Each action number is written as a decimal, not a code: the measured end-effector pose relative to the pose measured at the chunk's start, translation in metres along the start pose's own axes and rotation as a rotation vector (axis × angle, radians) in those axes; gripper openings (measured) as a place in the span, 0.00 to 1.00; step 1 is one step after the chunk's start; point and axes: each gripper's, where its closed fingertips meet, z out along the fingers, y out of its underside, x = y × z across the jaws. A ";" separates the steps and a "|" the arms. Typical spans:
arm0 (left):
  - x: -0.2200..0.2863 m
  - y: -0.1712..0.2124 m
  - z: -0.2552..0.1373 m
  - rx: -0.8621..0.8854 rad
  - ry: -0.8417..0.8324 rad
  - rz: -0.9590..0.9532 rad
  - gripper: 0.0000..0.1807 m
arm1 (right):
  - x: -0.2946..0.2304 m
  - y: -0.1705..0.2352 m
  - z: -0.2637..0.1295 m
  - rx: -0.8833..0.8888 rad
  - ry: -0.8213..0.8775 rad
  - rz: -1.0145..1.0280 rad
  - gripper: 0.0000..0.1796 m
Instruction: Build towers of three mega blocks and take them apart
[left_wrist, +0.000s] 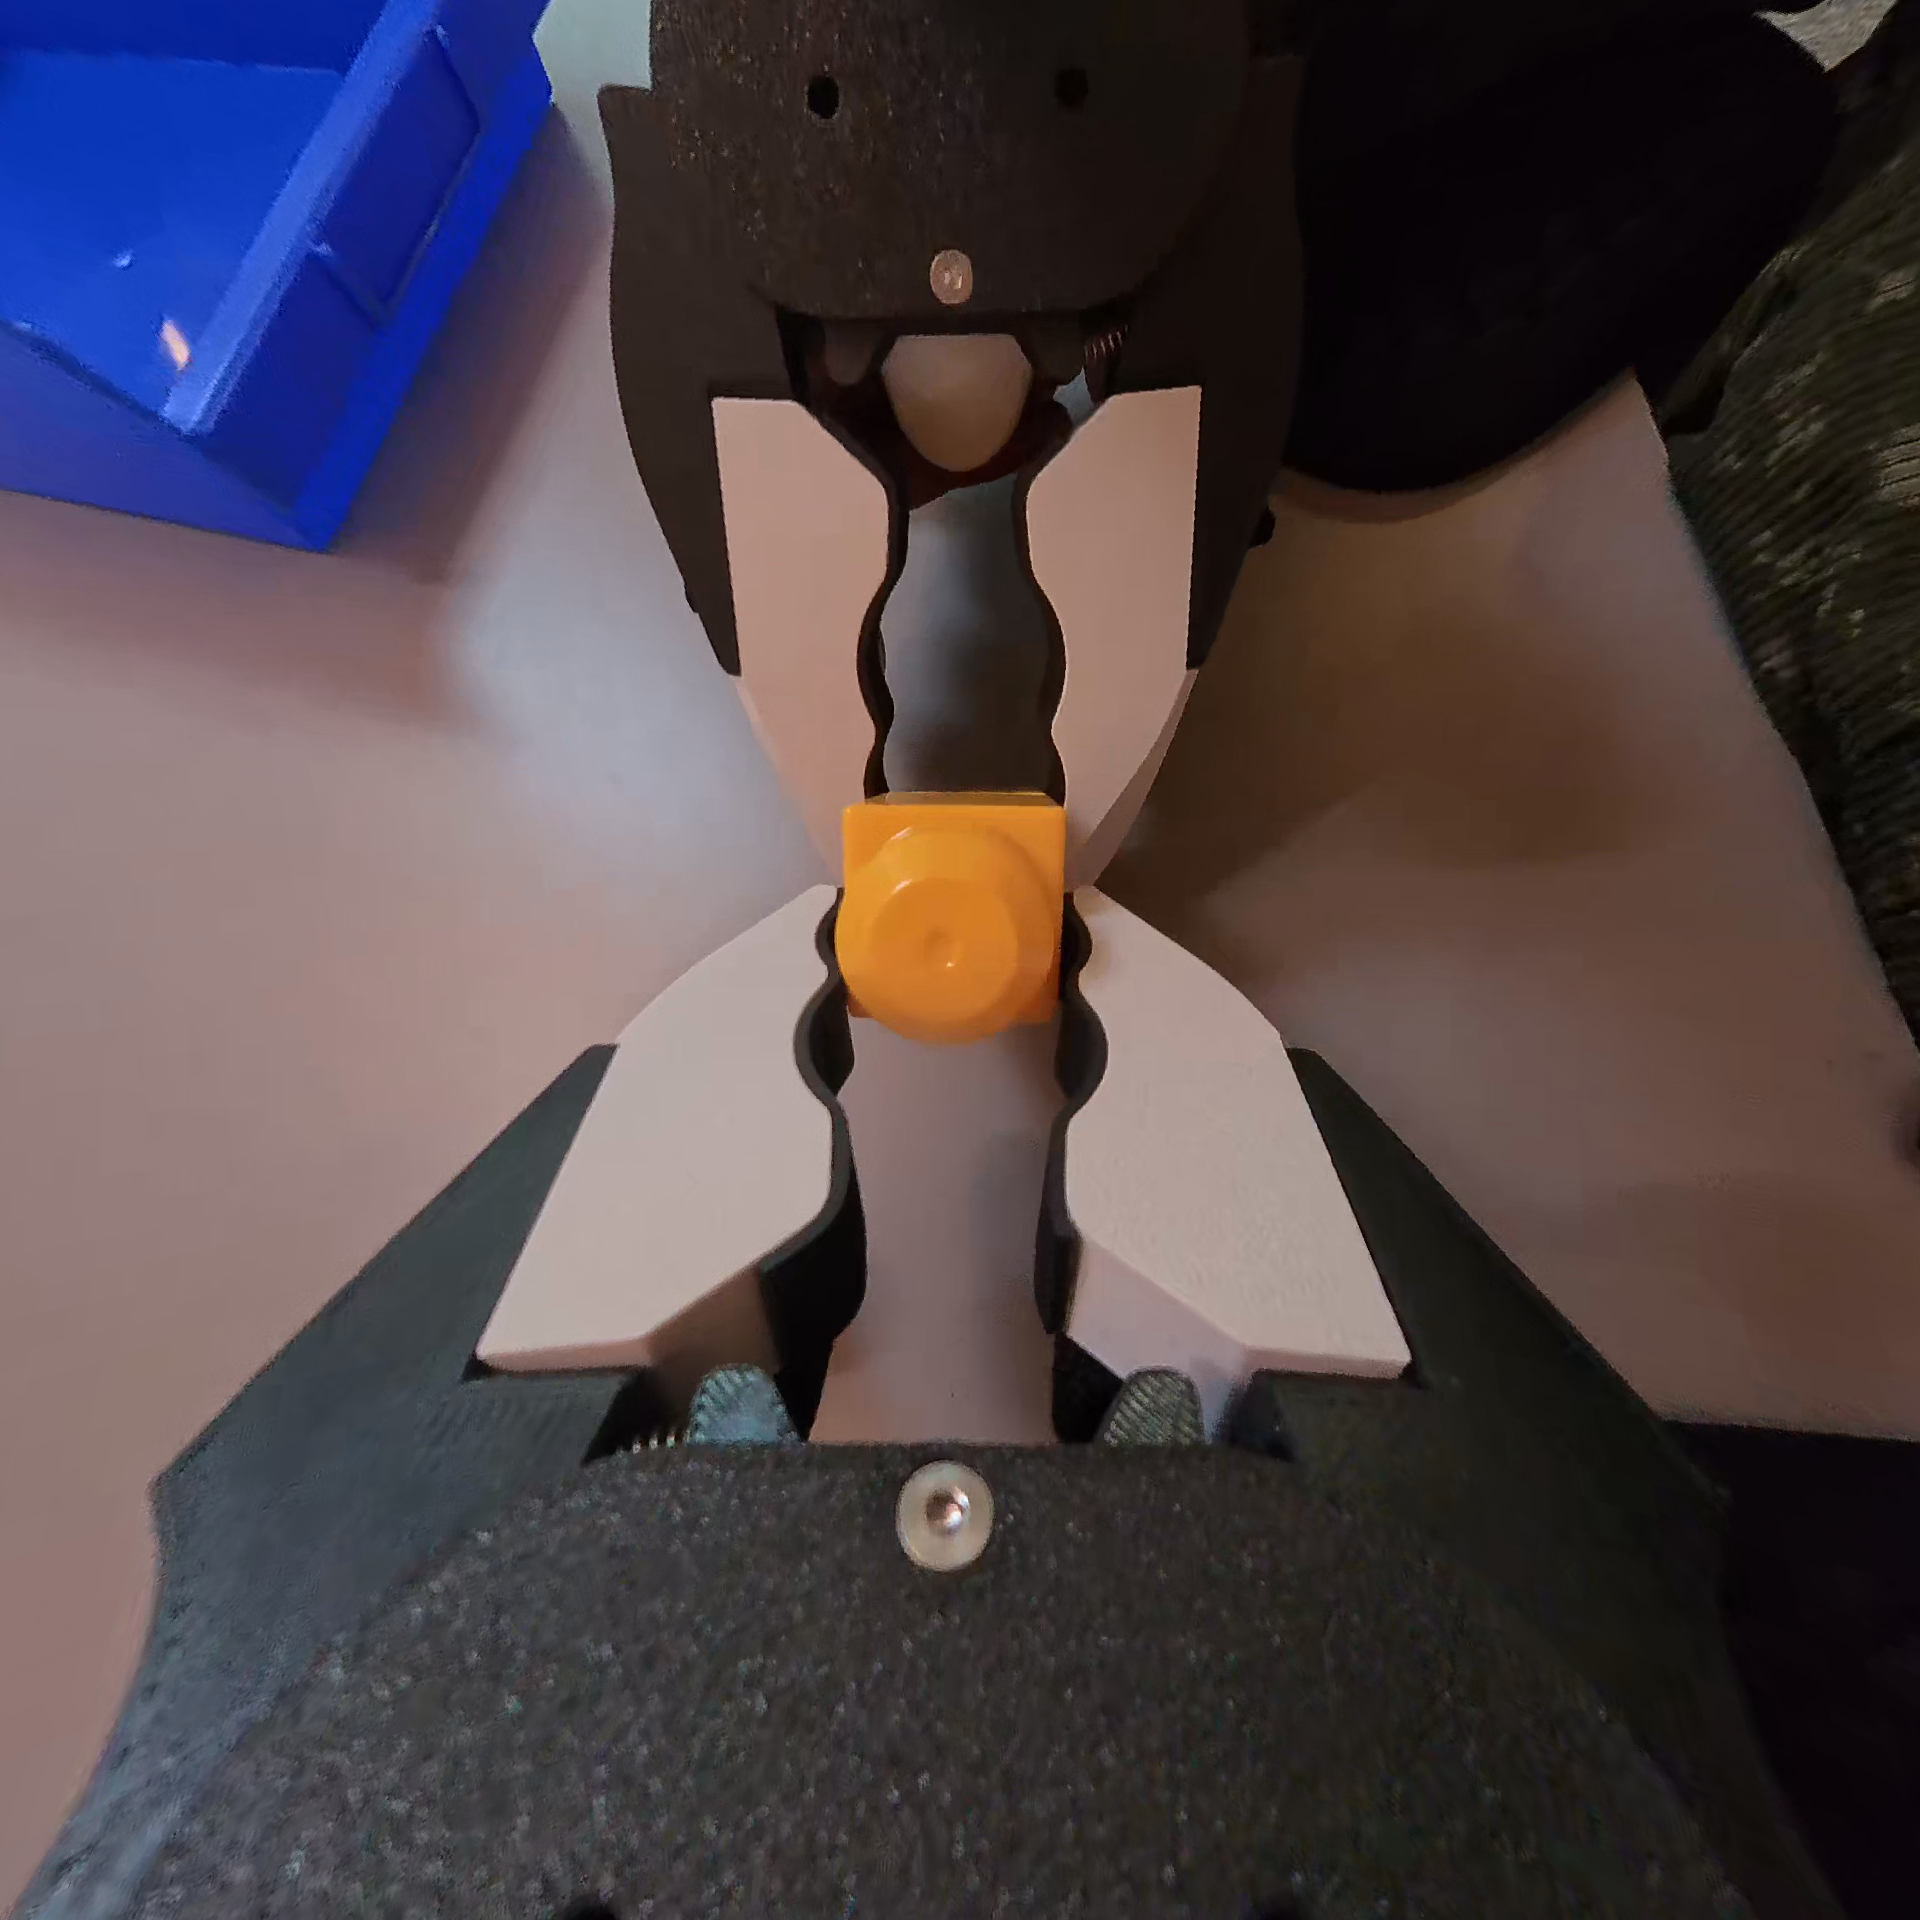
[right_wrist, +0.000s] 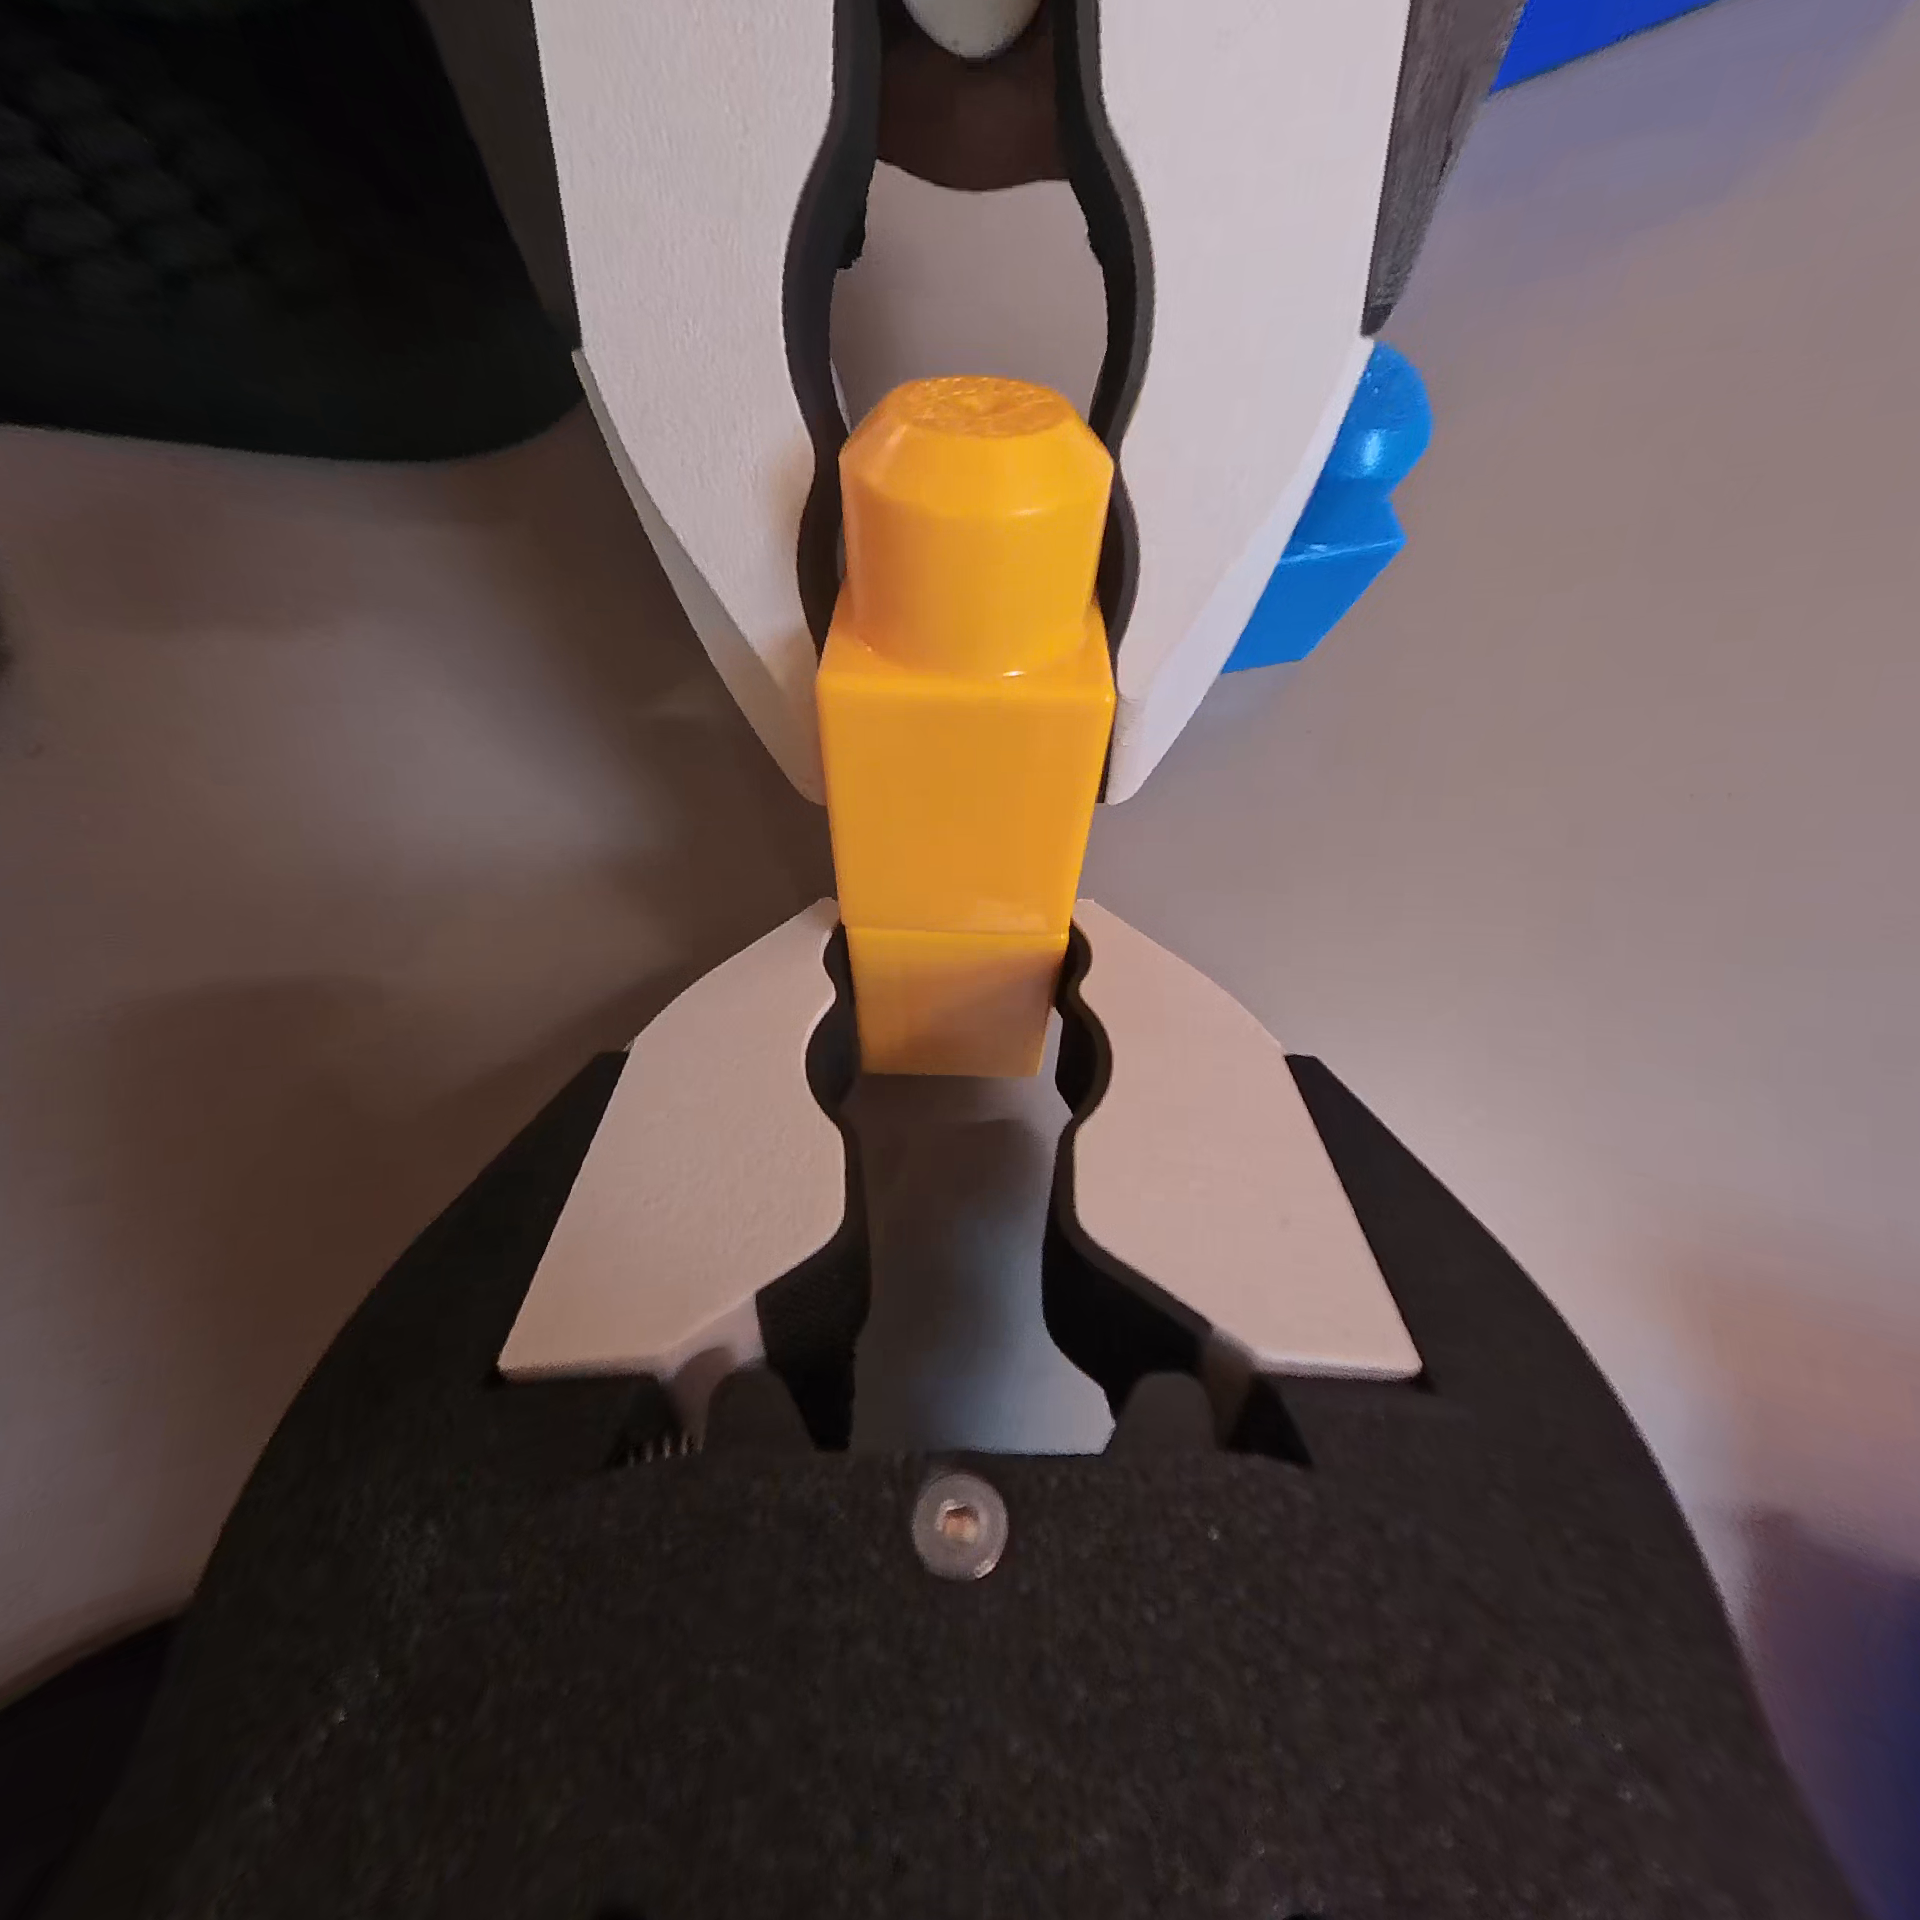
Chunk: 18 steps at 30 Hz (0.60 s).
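Table (left_wrist: 312, 935) pale, plain; blue bin (left_wrist: 208, 260) at far left corner in left wrist view; left tongs (left_wrist: 951, 956) clamped on upper orange block (left_wrist: 945, 935), stud pointing at that camera; right tongs (right_wrist: 956, 997) clamped on lower orange block (right_wrist: 951, 1003); two orange blocks joined end to end, held in air between opposed tongs, upper one (right_wrist: 961, 727) toward left tongs; blue block (right_wrist: 1340, 530) on table behind left tongs in right wrist view, partly hidden.

Black textured hand-held gripper (left_wrist: 951, 935), white fingers (left_wrist: 707, 1143), silver screw (left_wrist: 943, 1512)
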 end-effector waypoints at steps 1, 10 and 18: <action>-0.001 0.001 0.001 -0.006 -0.007 -0.008 0.20 | 0.001 0.002 0.001 -0.007 0.005 -0.001 0.20; -0.055 -0.006 -0.071 0.170 -0.297 -0.149 0.25 | 0.047 -0.010 -0.026 0.189 0.141 0.166 0.20; -0.067 0.071 -0.028 -0.057 -0.253 -0.266 0.32 | 0.060 -0.005 -0.031 0.222 0.183 0.201 0.20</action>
